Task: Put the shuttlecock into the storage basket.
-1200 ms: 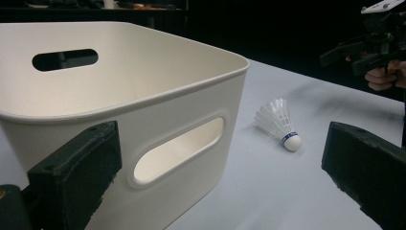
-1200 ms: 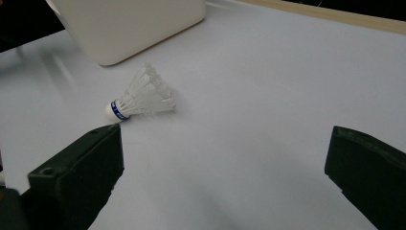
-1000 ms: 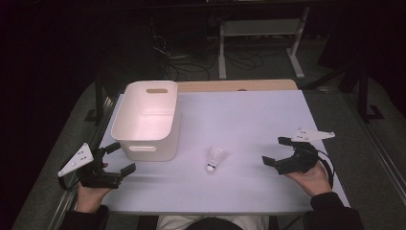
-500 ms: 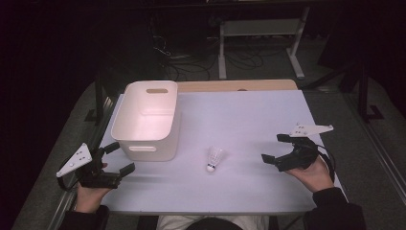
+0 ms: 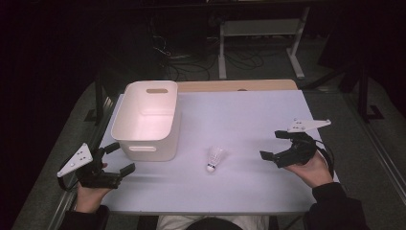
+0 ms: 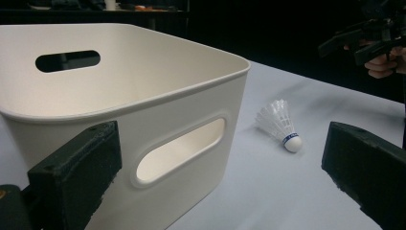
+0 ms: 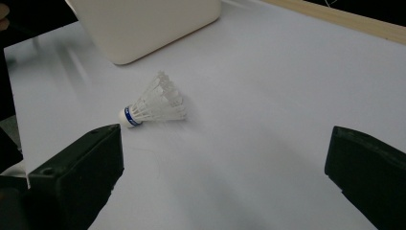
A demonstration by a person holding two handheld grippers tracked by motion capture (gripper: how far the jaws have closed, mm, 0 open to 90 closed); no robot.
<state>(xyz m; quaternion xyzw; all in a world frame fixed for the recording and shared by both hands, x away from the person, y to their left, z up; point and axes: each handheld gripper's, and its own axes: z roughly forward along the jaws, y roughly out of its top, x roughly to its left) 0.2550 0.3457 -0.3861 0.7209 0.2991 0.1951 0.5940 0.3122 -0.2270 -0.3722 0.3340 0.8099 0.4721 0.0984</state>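
1. White plastic, the shuttlecock (image 5: 214, 159) lies on its side near the tabletop's (image 5: 249, 115) front edge, between my two grippers, touching neither.
2. My right gripper (image 5: 281, 145) hovers by the right edge, palm under it, jaws spread wide toward the shuttlecock.
3. My left gripper (image 5: 118, 158) sits at the front-left corner, jaws wide, just beside the white bin (image 5: 146, 120).
4. The left gripper view shows the bin's handle slot (image 6: 179, 149); the right gripper view shows the shuttlecock's blue band (image 7: 128, 116).

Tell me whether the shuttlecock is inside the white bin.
No, the shuttlecock lies on its side on the table, beside the white bin and apart from it.
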